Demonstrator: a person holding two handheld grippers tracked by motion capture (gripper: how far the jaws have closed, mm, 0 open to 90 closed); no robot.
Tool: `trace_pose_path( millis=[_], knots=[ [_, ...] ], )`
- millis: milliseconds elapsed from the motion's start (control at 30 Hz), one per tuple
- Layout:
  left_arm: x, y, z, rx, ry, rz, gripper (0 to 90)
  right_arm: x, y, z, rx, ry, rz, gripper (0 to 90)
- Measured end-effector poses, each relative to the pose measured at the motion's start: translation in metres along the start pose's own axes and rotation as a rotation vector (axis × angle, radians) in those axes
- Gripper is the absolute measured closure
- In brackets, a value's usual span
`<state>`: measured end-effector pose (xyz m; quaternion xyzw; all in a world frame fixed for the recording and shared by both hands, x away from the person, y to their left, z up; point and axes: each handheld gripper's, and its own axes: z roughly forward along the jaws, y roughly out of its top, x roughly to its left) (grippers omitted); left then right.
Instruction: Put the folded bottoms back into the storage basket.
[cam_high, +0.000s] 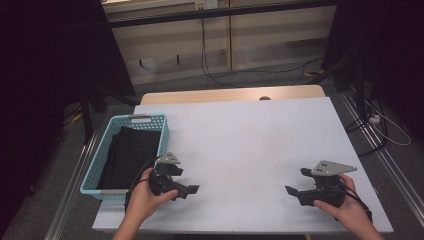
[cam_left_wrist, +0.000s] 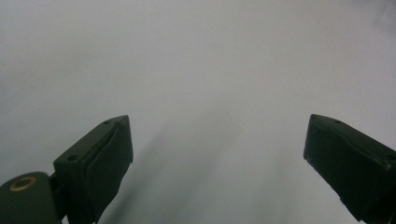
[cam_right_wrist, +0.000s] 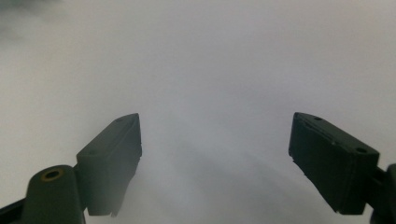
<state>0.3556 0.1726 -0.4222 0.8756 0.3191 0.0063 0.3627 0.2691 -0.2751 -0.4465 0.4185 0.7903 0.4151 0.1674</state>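
A dark folded cloth (cam_high: 127, 156) lies inside a light blue basket (cam_high: 150, 121) at the near left of the white bench (cam_high: 250, 150), its long axis running from near to far. The left claw (cam_high: 192, 189) rests on the bench just right of the basket, so the cloth lies to its left and slightly farther off; this hand is much nearer. The right claw (cam_high: 291, 192) sits well apart at the near right. Both claws are spread wide and grip nothing. The cloth's shape and fabric are hard to make out.
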Motion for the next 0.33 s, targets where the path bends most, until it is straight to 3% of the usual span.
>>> trace_pose_path(
  millis=[333],
  knots=[
    [-0.0008, 0.0008, -0.0001, -0.006, -0.007, -0.001, 8.3, -0.0015, -0.0013, 0.0001, 0.005, -0.006, 0.002, 16.9]
  ],
)
